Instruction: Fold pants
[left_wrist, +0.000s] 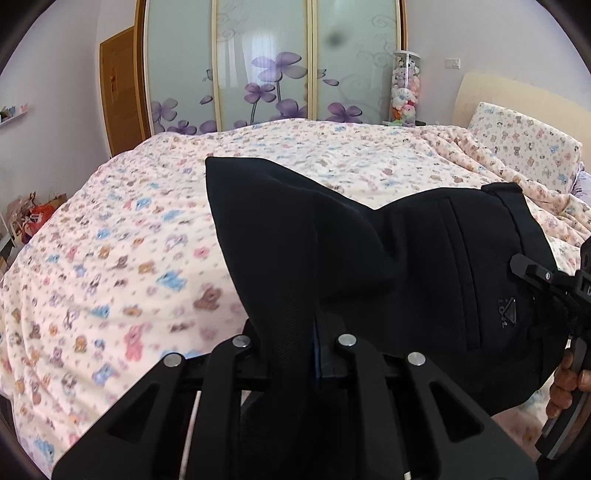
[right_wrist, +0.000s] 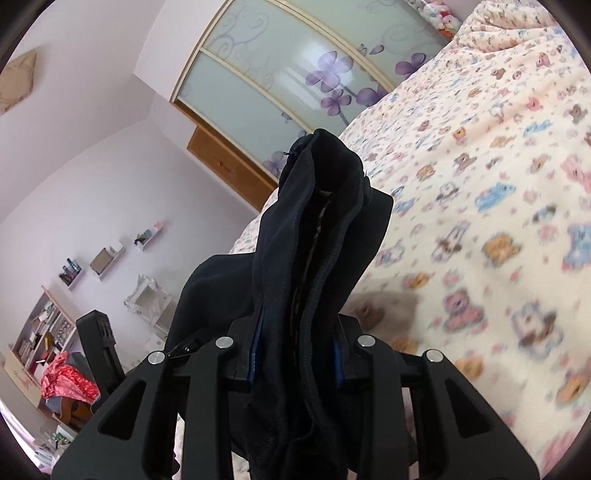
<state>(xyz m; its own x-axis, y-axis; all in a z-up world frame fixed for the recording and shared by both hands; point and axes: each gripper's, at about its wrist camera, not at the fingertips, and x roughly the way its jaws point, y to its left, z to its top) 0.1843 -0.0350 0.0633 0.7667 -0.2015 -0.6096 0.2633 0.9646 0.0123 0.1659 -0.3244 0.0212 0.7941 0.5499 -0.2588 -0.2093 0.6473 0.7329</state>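
The dark navy pants (left_wrist: 369, 258) hang bunched above the bed (left_wrist: 110, 240), their long axis running from 9 to 3 o'clock in the left wrist view (waistband toward 3). The left gripper (left_wrist: 317, 354) pinches thin cloth with fingers nearly together; the right gripper (right_wrist: 299, 354) clamps a thicker wad.

Lilac walls (left_wrist: 436, 33), floral wardrobe doors (left_wrist: 266, 74), teddy-print bed (left_wrist: 110, 240).

A small triangle logo with letters, perhaps "LOVA", is stitched on the dark pants (left_wrist: 509, 314); too blurred to be sure.
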